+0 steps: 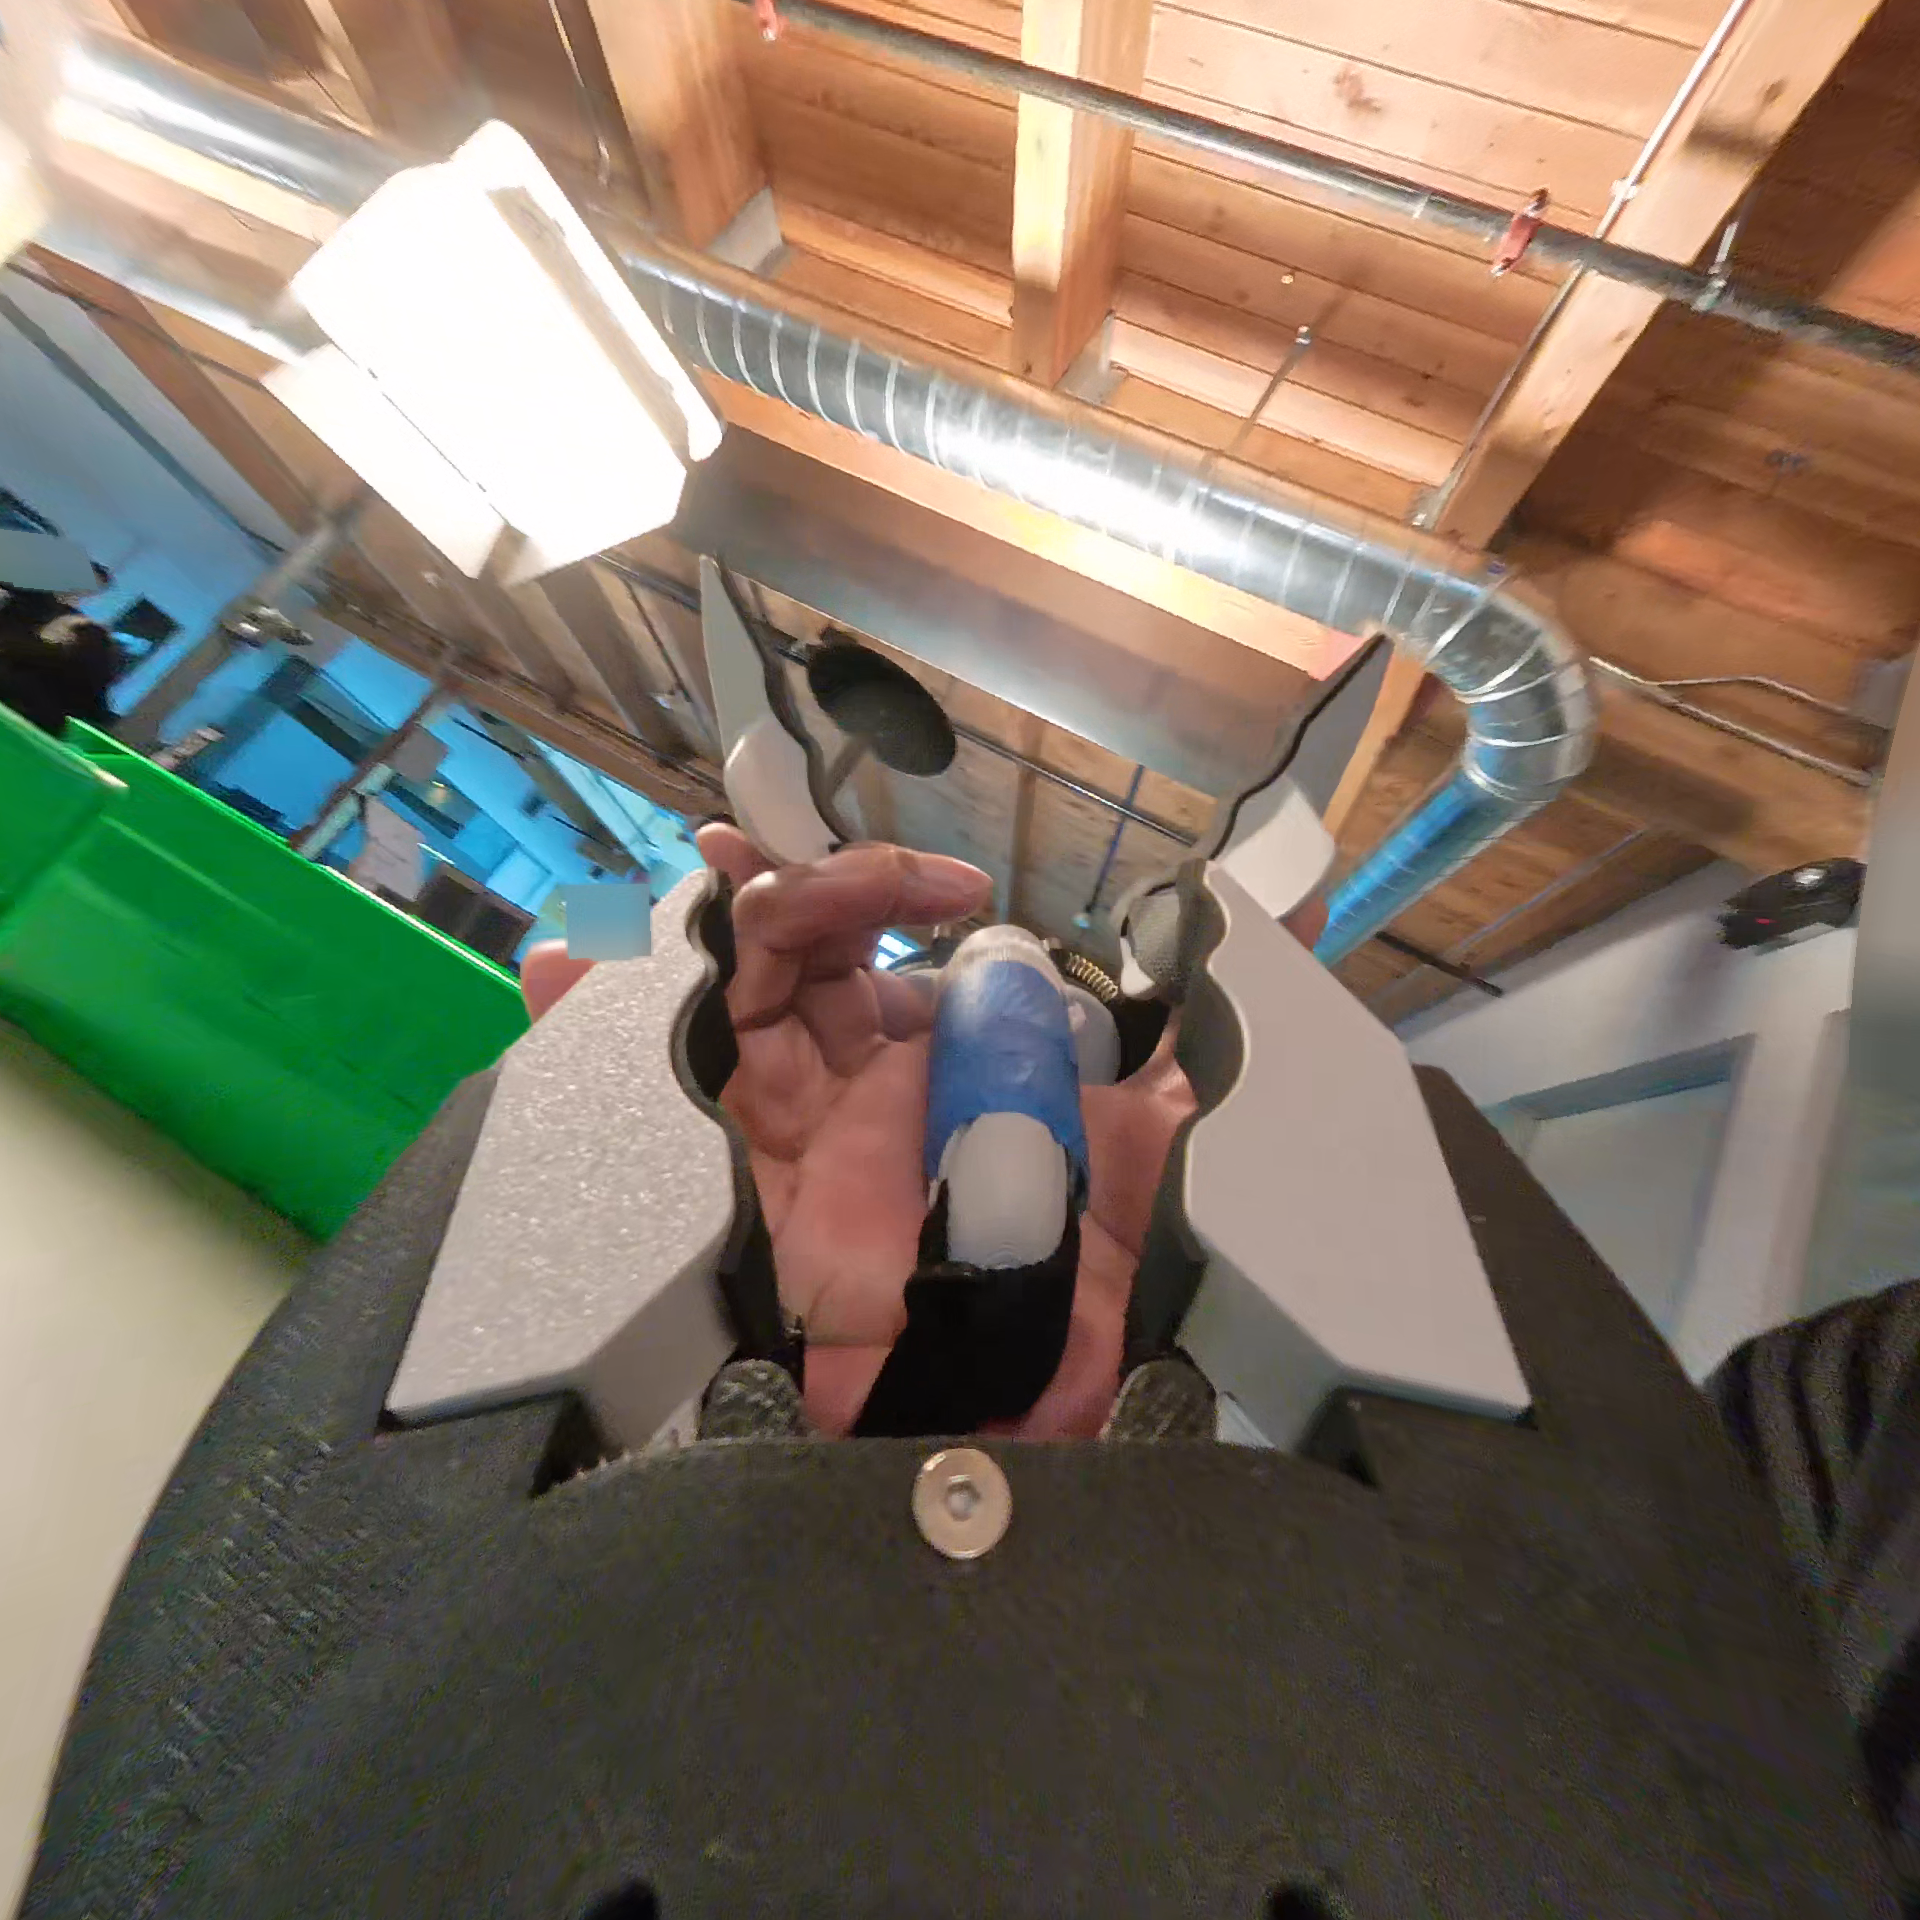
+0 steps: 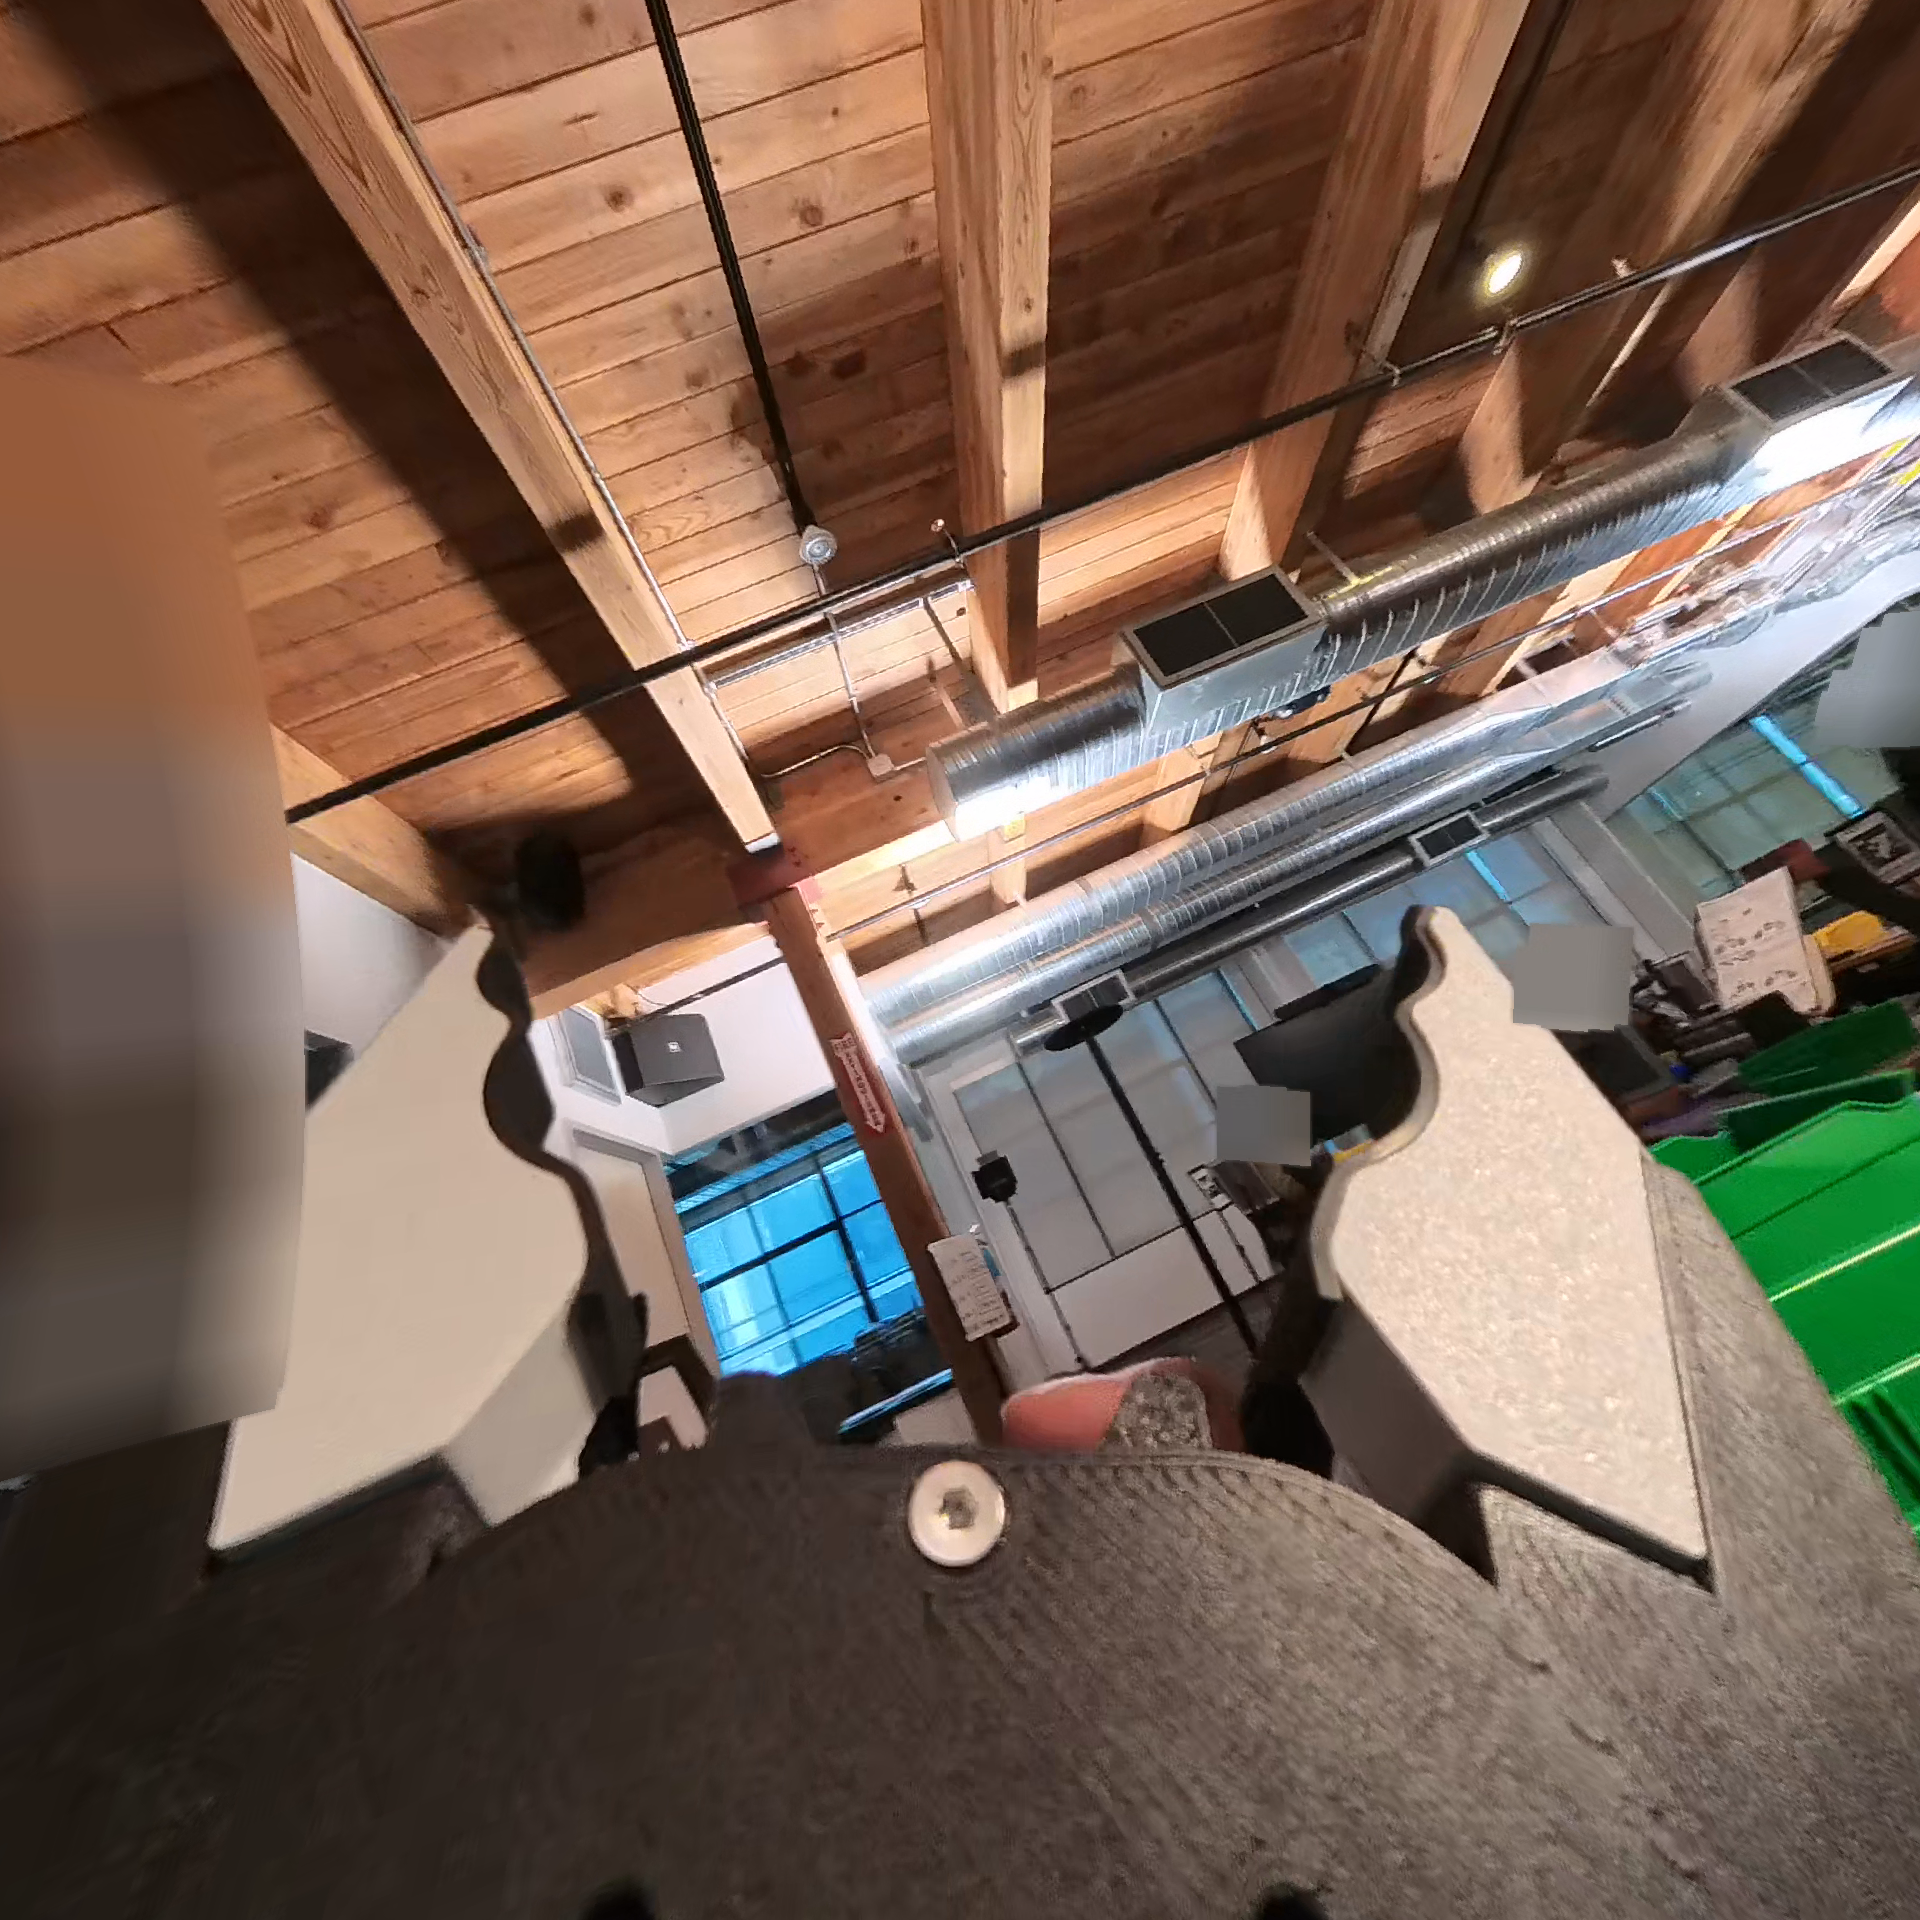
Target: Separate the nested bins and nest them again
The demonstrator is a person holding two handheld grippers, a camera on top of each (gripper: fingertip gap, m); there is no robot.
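Both grippers point up toward a wooden ceiling (image 2: 644, 343) crossed by beams and silver ducts (image 1: 1039, 447).

The left gripper (image 1: 961, 914) has its jaws wide apart, pressing on nothing. Beyond them, seen through the gap, is the right gripper from behind: its grey handle wrapped in blue tape (image 1: 1003, 1049), and a person's hand (image 1: 831, 1039) with fingers spread loosely around it. The right gripper's two fingertips rise past the hand, one of them (image 1: 748, 727) near a dark round fitting on the ceiling.

The right gripper (image 2: 956, 935) also stands with jaws wide, nothing between them but the far room: a wooden post (image 2: 862, 1122), windows, a black speaker (image 2: 670, 1055).

The green bins (image 1: 208, 956) sit on the pale table (image 1: 114, 1351) at the left edge of the left wrist view, clear of both grippers. In the right wrist view they (image 2: 1829, 1216) show at the right edge, behind the right finger; whether they are nested cannot be told.
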